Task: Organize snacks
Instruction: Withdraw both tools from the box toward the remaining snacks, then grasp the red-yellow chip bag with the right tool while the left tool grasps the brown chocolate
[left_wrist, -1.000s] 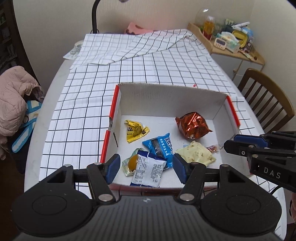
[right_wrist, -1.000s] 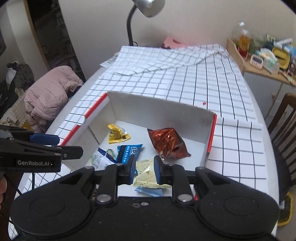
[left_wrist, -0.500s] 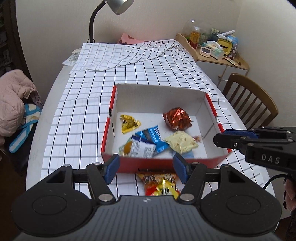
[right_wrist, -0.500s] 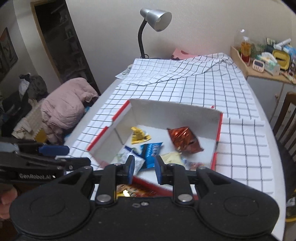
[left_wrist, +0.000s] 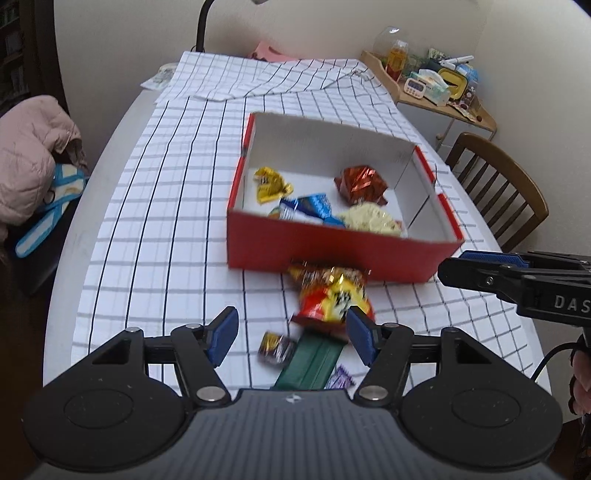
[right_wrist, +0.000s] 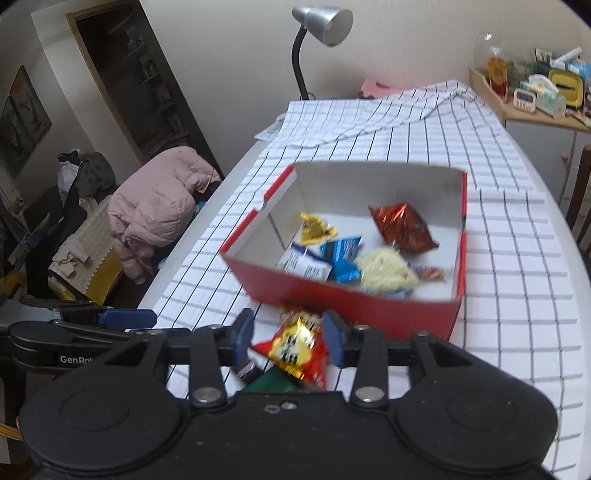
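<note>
Several wrapped snacks inside the red cardboard box (left_wrist: 332, 254) on the checked tablecloth (left_wrist: 166, 221): yellow packet (left_wrist: 271, 183), copper foil bag (left_wrist: 360, 183), blue packet (left_wrist: 314, 205), pale noodle pack (left_wrist: 371, 218). Just in front of the box, red-and-yellow snack bag (right_wrist: 295, 341), dark green packet (left_wrist: 312, 360) and small dark wrapper (left_wrist: 276, 348). Left gripper (left_wrist: 291, 334) spread and empty; right gripper (right_wrist: 288, 334) jaws just opened, the red-and-yellow bag below, unpinched.

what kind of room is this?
Most likely a home dining room: an oval table under a checked tablecloth, a wooden dining chair beside it, and a side shelf cluttered with household odds and ends.
</note>
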